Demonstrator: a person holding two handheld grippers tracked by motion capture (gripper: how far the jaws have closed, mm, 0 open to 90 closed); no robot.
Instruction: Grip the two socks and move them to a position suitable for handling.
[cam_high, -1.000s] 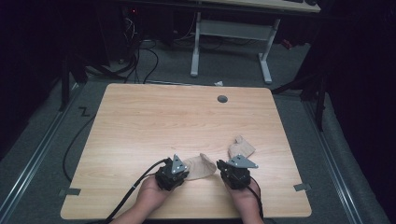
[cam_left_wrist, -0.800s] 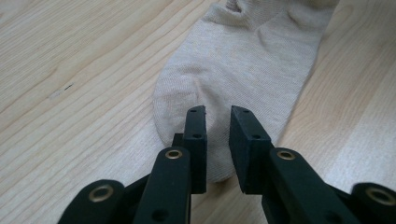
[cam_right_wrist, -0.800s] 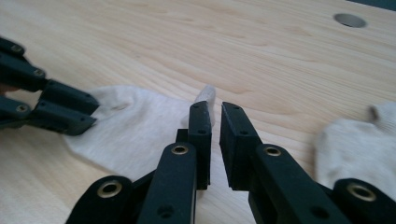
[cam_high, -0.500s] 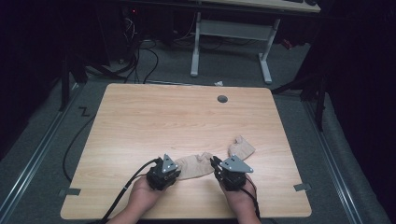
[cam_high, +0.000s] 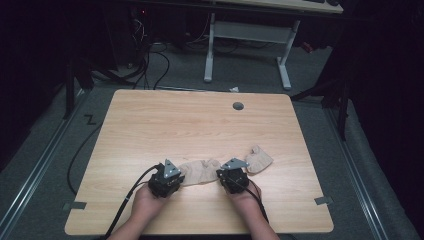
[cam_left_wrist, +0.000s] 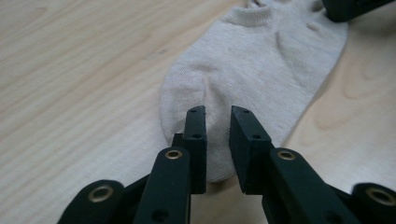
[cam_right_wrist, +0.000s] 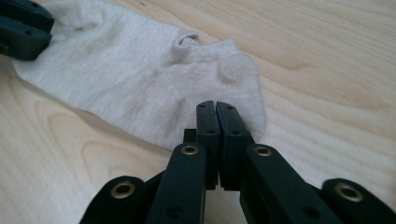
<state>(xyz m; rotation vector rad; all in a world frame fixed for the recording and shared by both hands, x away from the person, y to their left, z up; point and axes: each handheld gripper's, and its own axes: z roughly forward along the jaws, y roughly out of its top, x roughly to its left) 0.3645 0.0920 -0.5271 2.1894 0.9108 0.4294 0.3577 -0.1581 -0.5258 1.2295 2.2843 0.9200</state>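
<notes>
Gripping the heel end of a beige ankle sock (cam_right_wrist: 154, 88), the right gripper (cam_right_wrist: 217, 112) has its black jaws pressed together, having just been closing, with a thin fold of fabric pinched at their tips. At the sock's other end, the left gripper (cam_left_wrist: 218, 122) has its jaws set narrowly apart, a bunched ridge of toe fabric standing between them; whether the pads actually press on it cannot be told.

Sock, item one: pale oatmeal knit, fine ribbed weave, low-cut with a folded cuff opening (cam_right_wrist: 187, 39) and rounded heel pocket. It lies flat and stretched lengthwise on the table between the two grippers, near the front edge. Faint darker smudges mark the sole area.

Sock, item two (cam_high: 259, 159): same beige colour, crumpled, lying on the table just beyond the right gripper and to its right.

Table (cam_high: 200, 125): light wood-grain top, rounded corners, a round cable grommet (cam_high: 238, 106) near the far edge.

Hands: left hand (cam_high: 147, 202) and right hand (cam_high: 245, 200) each wrap a gripper body, black cables trailing toward the front edge.
</notes>
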